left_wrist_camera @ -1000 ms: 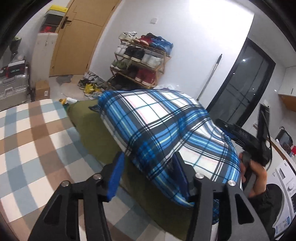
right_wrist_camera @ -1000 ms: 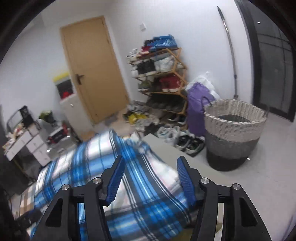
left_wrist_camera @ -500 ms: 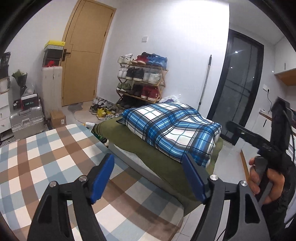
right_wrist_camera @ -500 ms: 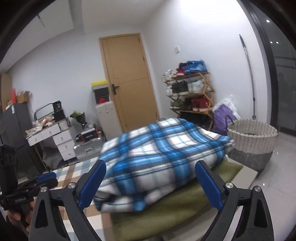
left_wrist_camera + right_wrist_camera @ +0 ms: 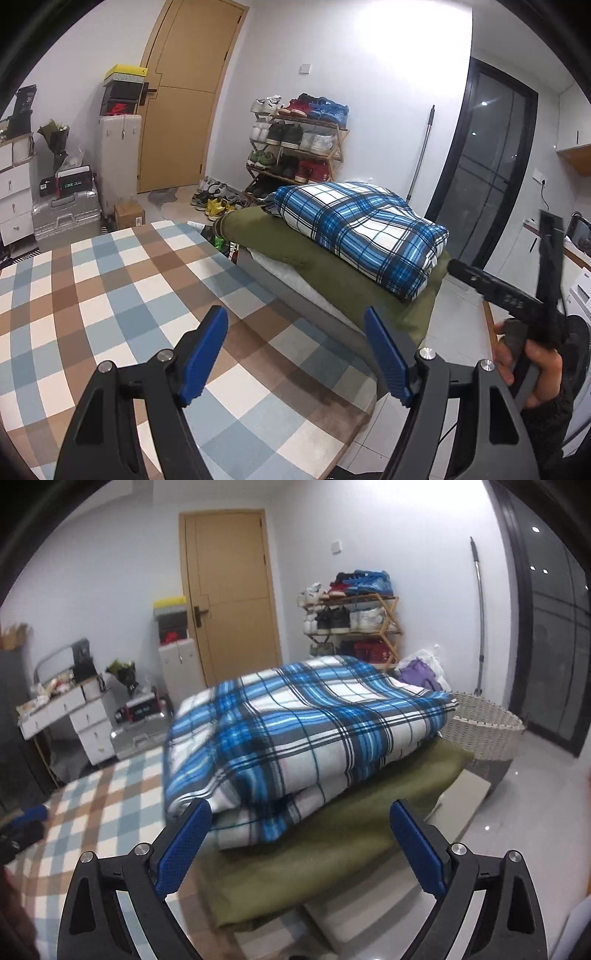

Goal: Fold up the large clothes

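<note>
A folded blue-and-white plaid blanket (image 5: 354,229) (image 5: 295,731) lies on an olive-green cloth (image 5: 332,280) (image 5: 332,834) spread over a low grey platform. My left gripper (image 5: 295,321) is open and empty above a blue-and-brown checked cloth (image 5: 110,295), well short of the blanket. My right gripper (image 5: 300,808) faces the blanket's near corner with its jaws opening wide and nothing between them. In the left wrist view the right gripper (image 5: 498,291) shows at the right edge, held by a hand (image 5: 535,369). A blue pad of the left gripper (image 5: 35,814) peeks in at the right wrist view's left edge.
A shoe rack (image 5: 295,147) and loose shoes stand by the far wall beside a wooden door (image 5: 181,99). A wicker basket (image 5: 484,723) sits right of the platform. A silver case (image 5: 66,218) and white drawers (image 5: 85,720) are at the left, a washing machine (image 5: 580,295) at the right.
Both grippers have drawn back from the plaid blanket and their jaws have spread wider. The blanket, close up between the jaws before, now lies free and folded on the olive cloth.
</note>
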Tool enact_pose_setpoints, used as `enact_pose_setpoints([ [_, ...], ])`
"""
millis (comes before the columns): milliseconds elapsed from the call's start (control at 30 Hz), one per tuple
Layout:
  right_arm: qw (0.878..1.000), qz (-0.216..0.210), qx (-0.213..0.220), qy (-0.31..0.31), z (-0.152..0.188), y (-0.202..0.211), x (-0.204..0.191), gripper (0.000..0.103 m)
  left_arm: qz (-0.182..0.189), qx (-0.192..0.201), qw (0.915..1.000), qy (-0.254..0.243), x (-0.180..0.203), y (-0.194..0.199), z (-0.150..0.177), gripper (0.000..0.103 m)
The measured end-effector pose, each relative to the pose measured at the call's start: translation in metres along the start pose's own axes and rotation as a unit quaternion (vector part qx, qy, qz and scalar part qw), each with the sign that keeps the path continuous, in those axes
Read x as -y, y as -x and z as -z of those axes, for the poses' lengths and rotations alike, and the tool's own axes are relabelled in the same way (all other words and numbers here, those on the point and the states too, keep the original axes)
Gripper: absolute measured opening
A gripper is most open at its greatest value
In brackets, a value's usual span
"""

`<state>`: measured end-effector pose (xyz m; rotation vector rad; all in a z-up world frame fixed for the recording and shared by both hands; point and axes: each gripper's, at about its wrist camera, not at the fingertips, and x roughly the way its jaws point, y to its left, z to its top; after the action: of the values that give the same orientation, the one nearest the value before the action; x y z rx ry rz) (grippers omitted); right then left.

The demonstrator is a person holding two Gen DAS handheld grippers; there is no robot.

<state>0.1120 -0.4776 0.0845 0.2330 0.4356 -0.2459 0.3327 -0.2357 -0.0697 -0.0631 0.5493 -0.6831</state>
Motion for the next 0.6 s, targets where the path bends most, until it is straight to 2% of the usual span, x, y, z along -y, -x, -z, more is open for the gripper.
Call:
enact_pose_setpoints([
  [133, 0.999, -0.036, 0.028, -0.022, 0.013, 0.024, -0.005, 0.103, 0.006, 0.007, 0.9998, -0.02, 0.013, 0.003, 0.007, 0.073],
  [200, 0.998, -0.044, 0.031, -0.023, 0.018, 0.031, -0.009, 0.103, 0.001, 0.01, 0.9994, -0.034, 0.02, 0.005, 0.01, 0.079],
  [233, 0.998, -0.044, 0.033, -0.022, 0.02, 0.033, -0.01, 0.103, -0.006, 0.013, 0.9989, -0.044, 0.027, 0.004, 0.011, 0.085],
  [333, 0.998, -0.05, 0.043, -0.009, 0.026, 0.043, -0.016, 0.103, -0.014, 0.027, 0.9974, -0.066, 0.042, 0.007, 0.013, 0.087],
  [433, 0.996, -0.066, 0.051, 0.014, 0.029, 0.051, -0.016, 0.103, -0.023, 0.044, 0.9952, -0.084, 0.055, 0.008, 0.013, 0.102],
  [500, 0.996, -0.063, 0.045, 0.035, 0.029, 0.055, -0.018, 0.103, -0.019, 0.061, 0.9944, -0.084, 0.061, 0.01, 0.013, 0.102],
  [600, 0.996, -0.052, 0.062, 0.04, 0.03, 0.065, -0.016, 0.103, -0.009, 0.064, 0.9949, -0.077, 0.068, 0.008, 0.01, 0.102],
])
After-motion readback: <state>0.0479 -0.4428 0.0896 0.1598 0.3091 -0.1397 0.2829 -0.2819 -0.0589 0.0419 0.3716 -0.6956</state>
